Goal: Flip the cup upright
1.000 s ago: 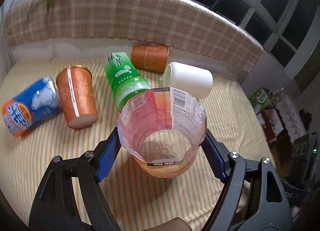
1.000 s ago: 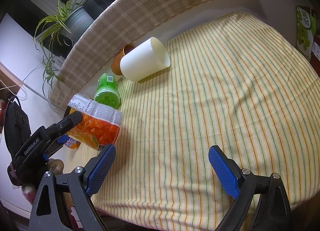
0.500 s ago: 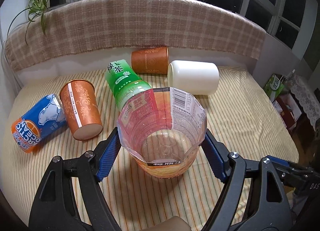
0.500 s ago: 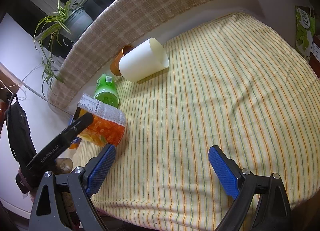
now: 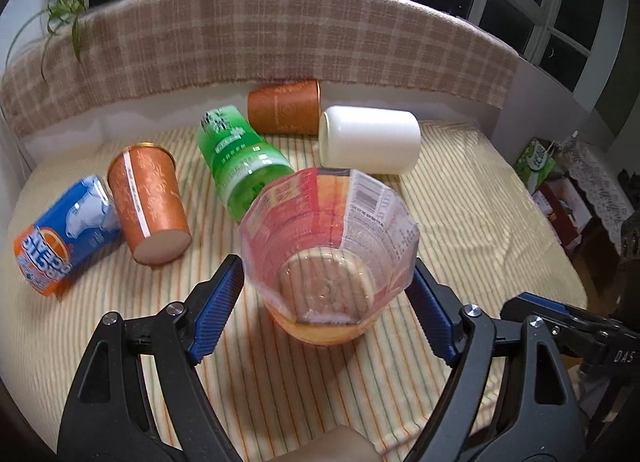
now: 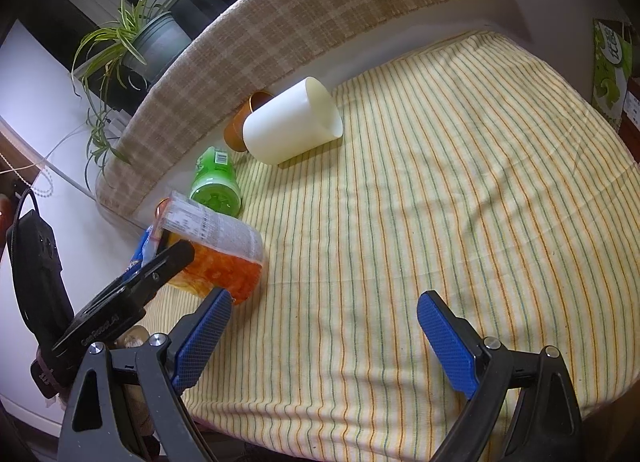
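Note:
A clear plastic cup with an orange and red label [image 5: 330, 258] stands upright on the striped cloth, mouth up. It also shows in the right wrist view [image 6: 216, 252]. My left gripper [image 5: 326, 300] is open, its blue pads on either side of the cup with a small gap on each side. My right gripper [image 6: 322, 336] is open and empty above the bare cloth at the front, to the right of the cup.
Several other cups lie on their sides behind it: a white cup [image 5: 370, 140], a green one [image 5: 240, 158], two orange ones [image 5: 148, 198] [image 5: 284, 106] and a blue and orange one [image 5: 64, 230]. A plaid backrest [image 5: 256, 38] bounds the back. The cloth's edge drops off at the right.
The left gripper's jaws have opened off the cup, which now stands on the cloth. The left gripper has also tilted and drawn back a little. The right gripper has hardly moved.

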Demonstrator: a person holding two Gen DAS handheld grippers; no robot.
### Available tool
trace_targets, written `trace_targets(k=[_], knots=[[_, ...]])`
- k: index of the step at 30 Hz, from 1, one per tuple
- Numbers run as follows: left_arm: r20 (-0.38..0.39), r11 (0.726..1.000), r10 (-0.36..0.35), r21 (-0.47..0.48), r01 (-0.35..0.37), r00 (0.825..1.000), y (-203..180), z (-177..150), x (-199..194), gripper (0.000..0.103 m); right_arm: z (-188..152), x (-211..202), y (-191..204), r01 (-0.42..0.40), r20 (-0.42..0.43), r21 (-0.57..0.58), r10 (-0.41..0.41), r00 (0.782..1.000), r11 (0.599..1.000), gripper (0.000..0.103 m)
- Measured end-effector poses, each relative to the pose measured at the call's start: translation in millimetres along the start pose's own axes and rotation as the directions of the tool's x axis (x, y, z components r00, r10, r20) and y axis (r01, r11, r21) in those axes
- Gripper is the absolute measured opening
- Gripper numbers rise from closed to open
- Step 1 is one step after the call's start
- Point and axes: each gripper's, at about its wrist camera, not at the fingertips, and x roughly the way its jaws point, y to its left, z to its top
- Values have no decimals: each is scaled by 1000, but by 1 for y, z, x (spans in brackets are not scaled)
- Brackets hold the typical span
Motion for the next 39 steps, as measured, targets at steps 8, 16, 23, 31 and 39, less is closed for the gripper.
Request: trace_targets(k=[8,16,23,31,39], knots=[[-2,999,-31,-26,31,1000,10,-10,-13,87,2,-7,13,35,46,-73,-32,998,997,96],[35,999,-28,-37,30,999,24,-25,-38,88,0,-20,43,111,141,-208,-83,987,972,96],[157,995,38,-92,-23,987,45,-33,-73,88,-7,-34,75,225,269,-333,-137,953,915,100],[343,982,160,-150,-114,926,62,-38,-123,100,-8,-43,98,280,354,-379,-142,924,882,101],[401,968,239,-168,-185,885,64,-41,-139,102,-11,-49,110,318,427,-387,-137,894,865,103]])
